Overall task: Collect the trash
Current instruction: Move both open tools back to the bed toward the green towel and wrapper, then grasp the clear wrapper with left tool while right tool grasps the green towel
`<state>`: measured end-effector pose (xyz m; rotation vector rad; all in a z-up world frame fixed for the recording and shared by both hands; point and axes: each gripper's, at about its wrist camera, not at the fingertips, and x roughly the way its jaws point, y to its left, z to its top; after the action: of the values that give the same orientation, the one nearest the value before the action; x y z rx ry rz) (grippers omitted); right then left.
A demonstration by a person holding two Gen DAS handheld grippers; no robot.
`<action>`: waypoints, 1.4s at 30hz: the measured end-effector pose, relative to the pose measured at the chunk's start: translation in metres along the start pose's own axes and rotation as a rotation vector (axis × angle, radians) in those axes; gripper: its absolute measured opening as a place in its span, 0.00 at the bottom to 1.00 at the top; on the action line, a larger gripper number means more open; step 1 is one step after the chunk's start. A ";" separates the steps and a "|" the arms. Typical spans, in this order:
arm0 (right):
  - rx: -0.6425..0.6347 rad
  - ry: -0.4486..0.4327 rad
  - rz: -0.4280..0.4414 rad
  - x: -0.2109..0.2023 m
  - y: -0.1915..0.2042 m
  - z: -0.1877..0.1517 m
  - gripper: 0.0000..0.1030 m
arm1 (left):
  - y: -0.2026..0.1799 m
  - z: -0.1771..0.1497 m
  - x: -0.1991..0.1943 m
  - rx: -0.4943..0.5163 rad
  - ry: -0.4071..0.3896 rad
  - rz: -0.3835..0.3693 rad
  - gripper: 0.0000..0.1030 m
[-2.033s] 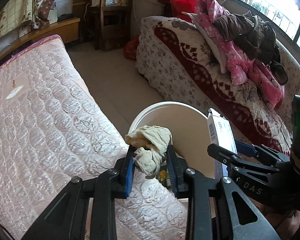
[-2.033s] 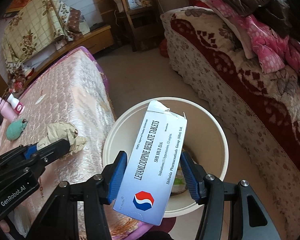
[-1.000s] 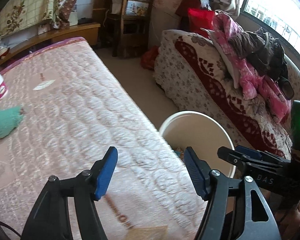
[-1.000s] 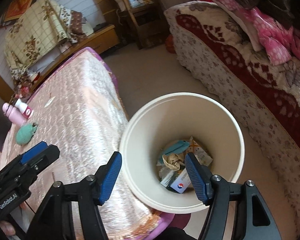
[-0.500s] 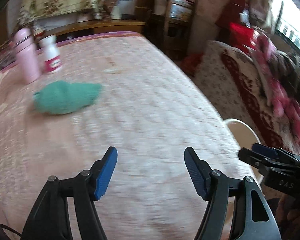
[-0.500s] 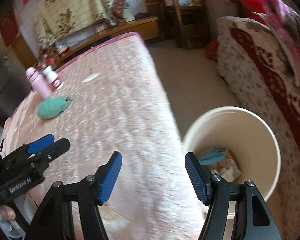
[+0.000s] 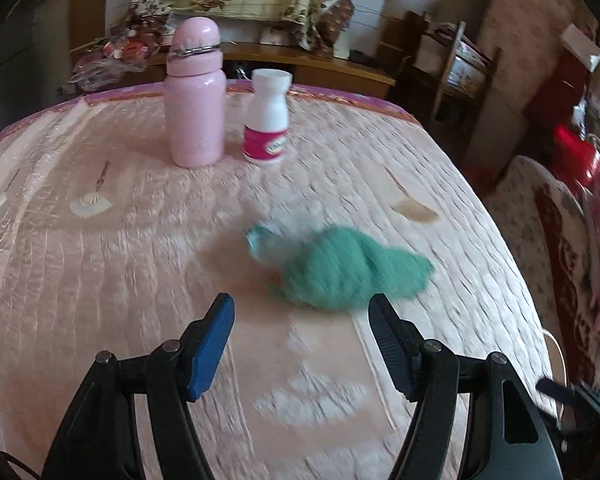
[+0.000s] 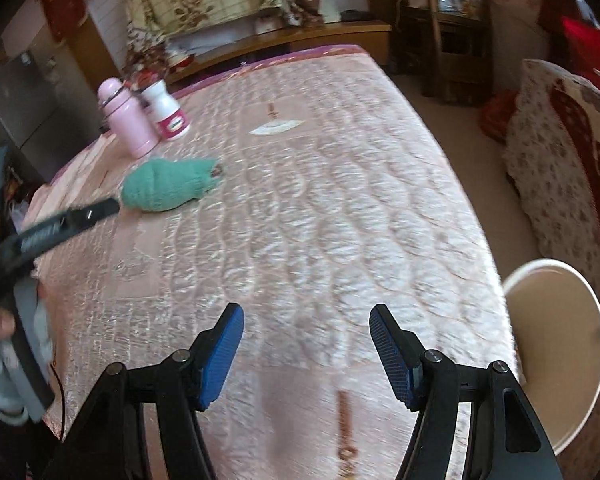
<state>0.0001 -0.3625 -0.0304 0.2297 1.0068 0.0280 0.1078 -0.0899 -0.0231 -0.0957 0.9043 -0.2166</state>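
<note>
A green knitted bundle (image 7: 346, 270) lies on the pink quilted mattress (image 7: 100, 280), just beyond my open, empty left gripper (image 7: 302, 336). It also shows in the right wrist view (image 8: 168, 190), with one left finger (image 8: 72, 220) reaching toward it. My right gripper (image 8: 306, 344) is open and empty above the mattress (image 8: 320, 220). The cream trash bin (image 8: 560, 340) stands on the floor at the mattress's right edge; its contents are hidden.
A pink bottle (image 7: 196, 96) and a white bottle with a pink label (image 7: 268, 118) stand at the far side of the mattress. A bed with a floral cover (image 8: 572, 168) is on the right. A wooden shelf (image 7: 456, 60) stands behind.
Both grippers let go of their trash over the bin, opened, and swung left over the mattress. The left gripper has come close to the green bundle.
</note>
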 end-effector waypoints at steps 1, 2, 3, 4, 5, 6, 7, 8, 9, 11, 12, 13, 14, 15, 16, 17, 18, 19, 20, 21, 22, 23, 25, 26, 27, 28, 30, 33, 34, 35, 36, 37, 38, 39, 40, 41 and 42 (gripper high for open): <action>-0.006 0.006 0.002 0.003 0.002 0.000 0.67 | 0.002 0.004 0.006 -0.003 -0.001 0.004 0.68; -0.012 0.014 0.003 0.006 0.004 0.001 0.67 | 0.005 0.008 0.012 -0.009 0.000 0.009 0.68; -0.015 0.018 0.005 0.007 0.005 0.001 0.67 | 0.005 0.010 0.017 -0.014 0.002 0.009 0.68; -0.019 0.023 0.007 0.010 0.006 0.002 0.67 | 0.007 0.012 0.023 -0.022 0.004 0.003 0.68; -0.021 0.025 0.007 0.012 0.007 0.003 0.67 | 0.008 0.014 0.029 -0.029 0.012 -0.013 0.68; -0.022 0.025 0.006 0.013 0.007 0.004 0.67 | 0.008 0.015 0.033 -0.034 0.019 -0.032 0.66; -0.021 0.025 0.006 0.014 0.006 0.005 0.67 | 0.006 0.015 0.036 -0.034 0.028 -0.059 0.53; -0.018 0.027 0.006 0.016 0.005 0.006 0.67 | 0.002 0.013 0.037 -0.026 0.033 -0.082 0.40; -0.016 0.028 0.005 0.016 0.004 0.007 0.67 | -0.002 0.012 0.033 -0.019 0.032 -0.092 0.40; -0.006 0.027 0.004 0.017 -0.001 0.009 0.67 | -0.012 0.006 0.026 -0.018 0.056 -0.139 0.33; 0.000 0.025 0.004 0.017 -0.003 0.010 0.67 | -0.016 0.002 0.022 -0.032 0.071 -0.171 0.31; 0.008 0.024 0.004 0.017 -0.006 0.011 0.67 | -0.020 -0.002 0.020 -0.044 0.088 -0.205 0.29; 0.017 0.024 0.003 0.018 -0.008 0.012 0.67 | -0.025 -0.006 0.016 -0.052 0.099 -0.224 0.28; 0.024 0.023 0.004 0.018 -0.011 0.012 0.67 | -0.031 -0.011 0.012 -0.059 0.108 -0.245 0.27; 0.031 0.022 0.005 0.018 -0.012 0.013 0.67 | -0.039 -0.017 0.008 -0.063 0.118 -0.280 0.25; 0.040 0.021 0.005 0.017 -0.015 0.013 0.67 | -0.047 -0.023 0.004 -0.055 0.127 -0.305 0.24; 0.048 0.019 0.002 0.016 -0.018 0.012 0.67 | -0.054 -0.027 0.001 -0.040 0.132 -0.314 0.24; 0.056 0.018 -0.002 0.015 -0.020 0.012 0.67 | -0.062 -0.032 -0.003 -0.023 0.137 -0.325 0.24; 0.065 0.015 -0.004 0.014 -0.022 0.012 0.67 | -0.068 -0.037 -0.006 -0.013 0.145 -0.343 0.24; 0.072 0.014 -0.002 0.013 -0.024 0.012 0.67 | -0.070 -0.039 -0.008 -0.011 0.151 -0.359 0.25; 0.076 0.014 -0.001 0.011 -0.025 0.011 0.67 | -0.071 -0.042 -0.011 -0.002 0.157 -0.368 0.27; 0.081 0.014 0.001 0.011 -0.026 0.011 0.67 | -0.071 -0.043 -0.013 0.009 0.155 -0.366 0.35; 0.089 0.015 0.011 0.011 -0.025 0.011 0.67 | -0.067 -0.045 -0.019 0.034 0.129 -0.338 0.55; 0.093 0.014 0.022 0.011 -0.024 0.011 0.67 | -0.062 -0.044 -0.022 0.036 0.117 -0.330 0.59; 0.099 0.015 0.038 0.011 -0.023 0.012 0.67 | -0.055 -0.043 -0.025 0.036 0.104 -0.315 0.59; 0.102 0.017 0.048 0.013 -0.021 0.012 0.67 | -0.049 -0.043 -0.028 0.037 0.098 -0.301 0.59; 0.114 0.024 0.080 0.016 -0.016 0.015 0.67 | -0.033 -0.039 -0.033 0.034 0.073 -0.259 0.60; 0.136 0.023 0.124 0.020 -0.007 0.021 0.67 | -0.009 -0.031 -0.035 0.034 0.037 -0.189 0.64; 0.139 0.021 0.134 0.023 -0.002 0.025 0.67 | -0.001 -0.027 -0.034 0.030 0.022 -0.163 0.66; 0.139 0.018 0.141 0.024 0.002 0.028 0.67 | 0.007 -0.021 -0.032 0.022 0.004 -0.135 0.71; 0.140 0.015 0.154 0.027 0.008 0.032 0.67 | 0.012 -0.015 -0.029 0.021 -0.007 -0.116 0.74; 0.143 0.012 0.165 0.029 0.012 0.036 0.67 | 0.017 -0.009 -0.023 0.026 -0.018 -0.095 0.77; 0.147 0.010 0.172 0.031 0.016 0.039 0.67 | 0.021 -0.002 -0.018 0.028 -0.025 -0.076 0.77; 0.152 0.007 0.179 0.033 0.019 0.043 0.67 | 0.025 0.003 -0.015 0.028 -0.029 -0.067 0.77; 0.157 0.004 0.188 0.038 0.024 0.048 0.67 | 0.027 0.008 -0.009 0.031 -0.028 -0.066 0.77; 0.158 0.006 0.190 0.042 0.027 0.052 0.70 | 0.026 0.013 -0.002 0.037 -0.023 -0.064 0.78; 0.159 0.010 0.192 0.046 0.031 0.054 0.71 | 0.026 0.018 0.005 0.043 -0.017 -0.052 0.78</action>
<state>0.0727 -0.3365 -0.0343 0.4717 0.9952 0.1237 0.1289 -0.0656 -0.0204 -0.0808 0.8805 -0.2836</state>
